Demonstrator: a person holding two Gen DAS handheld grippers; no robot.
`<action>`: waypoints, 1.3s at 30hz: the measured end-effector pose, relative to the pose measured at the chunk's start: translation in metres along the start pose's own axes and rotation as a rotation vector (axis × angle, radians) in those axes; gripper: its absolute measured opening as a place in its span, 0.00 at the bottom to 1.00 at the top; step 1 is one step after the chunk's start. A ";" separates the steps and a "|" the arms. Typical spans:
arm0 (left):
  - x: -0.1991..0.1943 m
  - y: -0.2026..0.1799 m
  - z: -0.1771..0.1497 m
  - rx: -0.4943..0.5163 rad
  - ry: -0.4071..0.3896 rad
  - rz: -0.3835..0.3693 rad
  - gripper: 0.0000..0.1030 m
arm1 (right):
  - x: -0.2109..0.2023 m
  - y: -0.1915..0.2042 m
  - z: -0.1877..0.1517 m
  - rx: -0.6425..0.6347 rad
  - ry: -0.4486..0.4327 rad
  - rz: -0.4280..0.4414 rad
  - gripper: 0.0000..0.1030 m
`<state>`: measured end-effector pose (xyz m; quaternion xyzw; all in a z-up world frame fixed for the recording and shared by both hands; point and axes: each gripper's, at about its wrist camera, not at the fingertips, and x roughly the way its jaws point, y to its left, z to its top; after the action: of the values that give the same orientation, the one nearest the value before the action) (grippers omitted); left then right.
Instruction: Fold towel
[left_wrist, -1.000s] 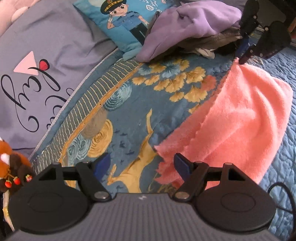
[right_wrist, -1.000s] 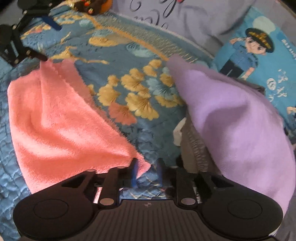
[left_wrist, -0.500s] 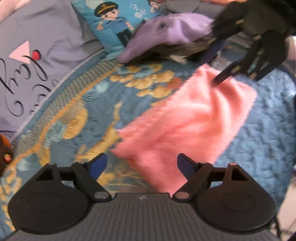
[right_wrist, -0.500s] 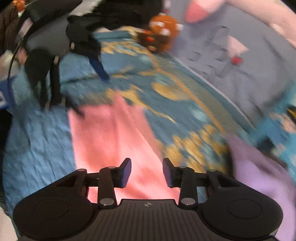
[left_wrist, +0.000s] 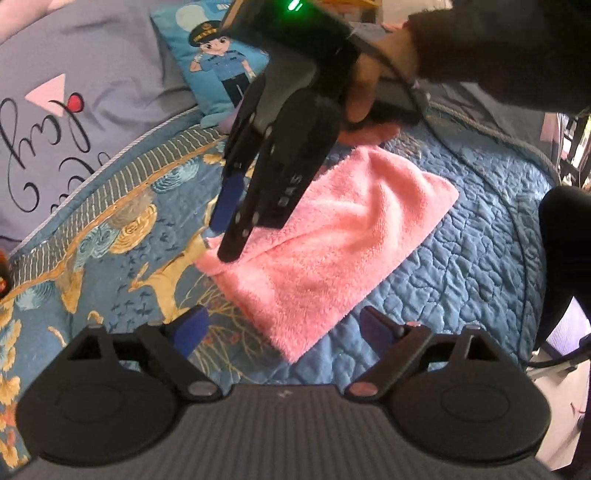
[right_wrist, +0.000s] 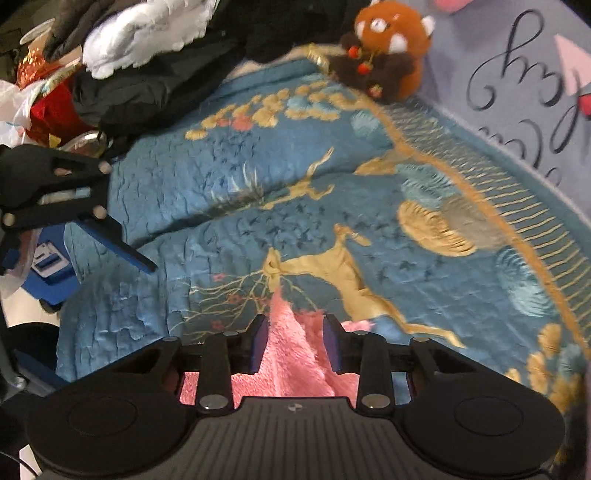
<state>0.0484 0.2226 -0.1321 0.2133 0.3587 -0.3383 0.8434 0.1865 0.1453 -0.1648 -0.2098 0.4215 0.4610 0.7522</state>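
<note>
A pink towel (left_wrist: 332, 240) lies folded on the blue quilt (left_wrist: 480, 240). Its near corner sits between the wide jaws of my left gripper (left_wrist: 284, 325), which are opening and do not press it. In the left wrist view my right gripper (left_wrist: 227, 232) points down at the towel's left edge. In the right wrist view a ridge of the towel (right_wrist: 291, 332) stands between the closing jaws of my right gripper (right_wrist: 293, 339); the pads do not visibly pinch it. One of the left gripper's fingers (right_wrist: 122, 247) shows at the left edge of that view.
A lavender pillow with script (left_wrist: 55, 110) and a cartoon cushion (left_wrist: 218, 66) lie beyond the towel. A red panda plush (right_wrist: 391, 48) and a pile of dark clothes (right_wrist: 147, 85) sit at the bed's edge. A hand in a dark sleeve (left_wrist: 480, 37) carries the right gripper.
My right gripper swung from the towel's far corner by the purple cloth over to its left edge. The towel now lies folded narrower. My left gripper's jaws have widened.
</note>
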 end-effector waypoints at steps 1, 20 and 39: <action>-0.001 0.001 -0.002 -0.004 -0.004 0.000 0.90 | 0.004 0.000 0.001 0.004 0.013 0.006 0.15; -0.002 -0.002 -0.006 -0.018 -0.022 -0.002 0.91 | 0.000 -0.038 -0.002 0.181 -0.013 -0.291 0.27; 0.005 -0.033 0.016 0.061 -0.027 -0.027 0.94 | -0.045 -0.021 -0.082 0.065 0.086 -0.211 0.20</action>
<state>0.0341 0.1886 -0.1295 0.2293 0.3398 -0.3632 0.8367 0.1583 0.0539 -0.1747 -0.2482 0.4438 0.3561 0.7840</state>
